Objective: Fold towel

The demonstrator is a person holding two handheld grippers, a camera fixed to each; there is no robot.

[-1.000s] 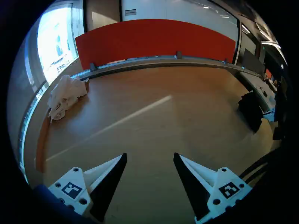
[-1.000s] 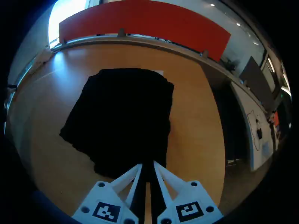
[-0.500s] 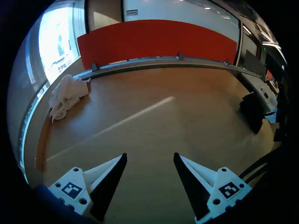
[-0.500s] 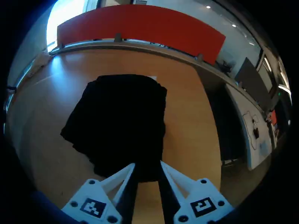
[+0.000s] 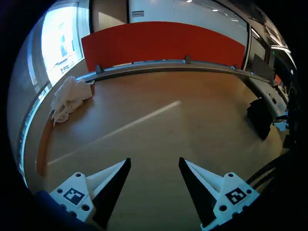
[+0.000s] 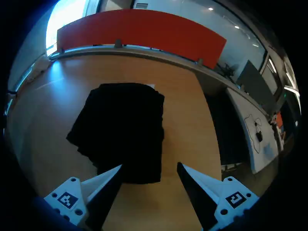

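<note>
Left hand-held gripper (image 5: 154,159): fingers spread wide, nothing between them, over bare wood.
Right hand-held gripper (image 6: 149,165): fingers spread wide and gripping nothing; the towel's near edge lies in the gap between them.
Black towel (image 6: 121,129): lies flat on the tabletop (image 6: 184,115), straight ahead of the right hand-held gripper, roughly rectangular with a stepped left edge.
Towel surface: so dark that folds and layers are hard to make out.
Towel near-left corner: covered by the right hand-held gripper's left finger; contact cannot be told.
White slip (image 6: 150,85): a small pale corner peeks out at the towel's far edge, the rest hidden beneath it.
White cloth (image 5: 69,98): a crumpled heap at the far left of the tabletop, near the window (image 5: 59,46).
Red partition (image 5: 161,44): stands along the tabletop's far edge.
Dark shape (image 5: 260,117): sits at the right edge of the left gripper view, squeezed by the lens; it cannot be identified.
Neighbouring desk (image 6: 258,134): pale, off to the right, partly cut off, with a thin cable on it.
</note>
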